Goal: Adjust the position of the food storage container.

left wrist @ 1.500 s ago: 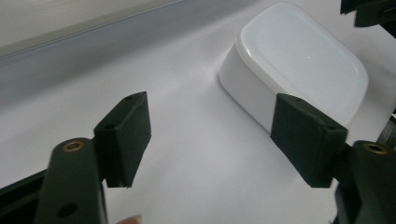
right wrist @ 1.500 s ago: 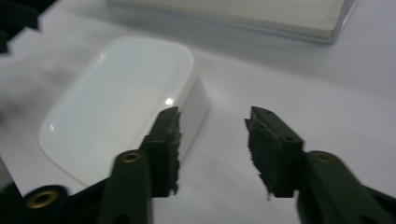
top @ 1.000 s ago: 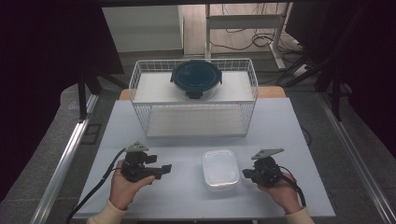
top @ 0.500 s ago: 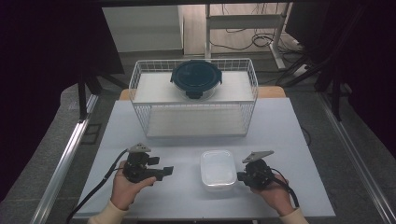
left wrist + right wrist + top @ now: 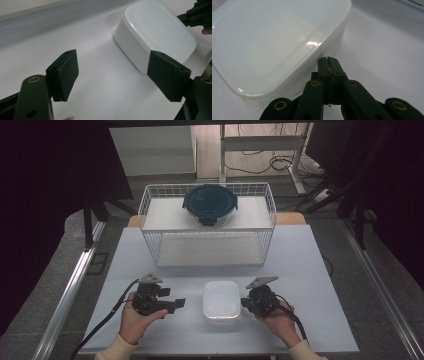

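A white lidded plastic container (image 5: 221, 301) lies on the table's near part between my two grippers. My left gripper (image 5: 178, 304) rests to its left, pointing at it, jaws open and a short way off. In the left gripper view the container (image 5: 160, 32) lies beyond the open pads (image 5: 65, 72), with nothing between them. My right gripper (image 5: 244, 303) is shut and its tips sit against the container's right side. In the right gripper view the shut jaws (image 5: 328, 61) meet the container (image 5: 274, 42) wall just under the lid's rim.
A white wire basket (image 5: 207, 251) stands at the back of the table. A round dark-lidded container (image 5: 210, 205) rests on its upper shelf. Bare white tabletop (image 5: 310, 265) stretches to both sides. Dark curtains and metal rails flank the table.
My right gripper has moved left up against the container, and the container has slid a little left with it. The left gripper has stayed put.
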A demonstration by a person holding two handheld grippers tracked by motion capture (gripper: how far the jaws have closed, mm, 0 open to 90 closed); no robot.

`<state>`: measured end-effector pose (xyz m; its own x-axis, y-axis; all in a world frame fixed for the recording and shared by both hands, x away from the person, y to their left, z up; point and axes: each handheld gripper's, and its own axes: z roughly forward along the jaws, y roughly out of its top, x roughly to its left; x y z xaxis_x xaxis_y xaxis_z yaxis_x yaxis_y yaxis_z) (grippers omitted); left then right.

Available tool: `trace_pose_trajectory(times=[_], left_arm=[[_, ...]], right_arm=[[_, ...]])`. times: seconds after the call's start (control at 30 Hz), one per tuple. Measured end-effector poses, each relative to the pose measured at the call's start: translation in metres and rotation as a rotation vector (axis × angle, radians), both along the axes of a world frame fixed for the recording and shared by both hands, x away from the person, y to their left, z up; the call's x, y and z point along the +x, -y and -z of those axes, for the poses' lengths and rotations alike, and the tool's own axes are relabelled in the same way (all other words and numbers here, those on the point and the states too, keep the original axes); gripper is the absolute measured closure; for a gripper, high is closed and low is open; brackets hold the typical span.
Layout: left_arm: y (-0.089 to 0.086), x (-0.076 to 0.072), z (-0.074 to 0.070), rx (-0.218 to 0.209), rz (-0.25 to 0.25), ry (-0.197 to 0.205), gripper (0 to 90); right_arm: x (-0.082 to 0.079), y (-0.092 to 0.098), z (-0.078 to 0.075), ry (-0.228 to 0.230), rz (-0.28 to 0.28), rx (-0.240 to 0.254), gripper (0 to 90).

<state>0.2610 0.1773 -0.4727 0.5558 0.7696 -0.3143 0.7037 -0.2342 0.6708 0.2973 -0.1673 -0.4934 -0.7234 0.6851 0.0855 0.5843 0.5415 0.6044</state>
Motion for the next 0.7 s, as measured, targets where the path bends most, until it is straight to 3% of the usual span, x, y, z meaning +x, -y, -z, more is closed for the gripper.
trace_pose_trajectory(times=[0.17, 0.33, 0.4, 0.47, 0.5, 0.53, 0.57, 0.67, 0.7], left_arm=[[0.0, 0.001, 0.001, 0.006, -0.004, 0.0, 25.2], [-0.001, 0.0, -0.001, -0.015, -0.012, 0.009, 25.5], [-0.001, 0.0, -0.001, -0.012, -0.016, 0.016, 25.6], [-0.001, -0.002, -0.002, -0.011, -0.018, 0.019, 25.8], [-0.001, -0.002, -0.002, -0.011, -0.018, 0.019, 25.9], [-0.001, -0.002, -0.002, -0.014, -0.018, 0.019, 25.9], [-0.001, -0.003, -0.002, -0.019, -0.018, 0.018, 26.0], [0.001, -0.003, -0.002, -0.03, -0.02, 0.018, 26.3], [0.001, -0.003, -0.002, -0.027, -0.022, 0.021, 26.3]], right_arm=[[0.002, 0.006, -0.003, 0.011, 0.01, 0.006, 89.3], [-0.001, 0.028, -0.016, 0.046, 0.067, 0.076, 89.1], [-0.001, 0.038, -0.021, 0.051, 0.089, 0.117, 85.0], [-0.001, 0.046, -0.023, 0.057, 0.107, 0.16, 68.0], [-0.001, 0.046, -0.023, 0.057, 0.107, 0.16, 68.0], [-0.001, 0.051, -0.025, 0.054, 0.118, 0.21, 50.5], [0.0, 0.053, -0.026, 0.037, 0.122, 0.237, 43.9], [0.001, 0.056, -0.028, 0.008, 0.122, 0.318, 31.9], [0.001, 0.056, -0.028, 0.008, 0.122, 0.318, 31.9]])
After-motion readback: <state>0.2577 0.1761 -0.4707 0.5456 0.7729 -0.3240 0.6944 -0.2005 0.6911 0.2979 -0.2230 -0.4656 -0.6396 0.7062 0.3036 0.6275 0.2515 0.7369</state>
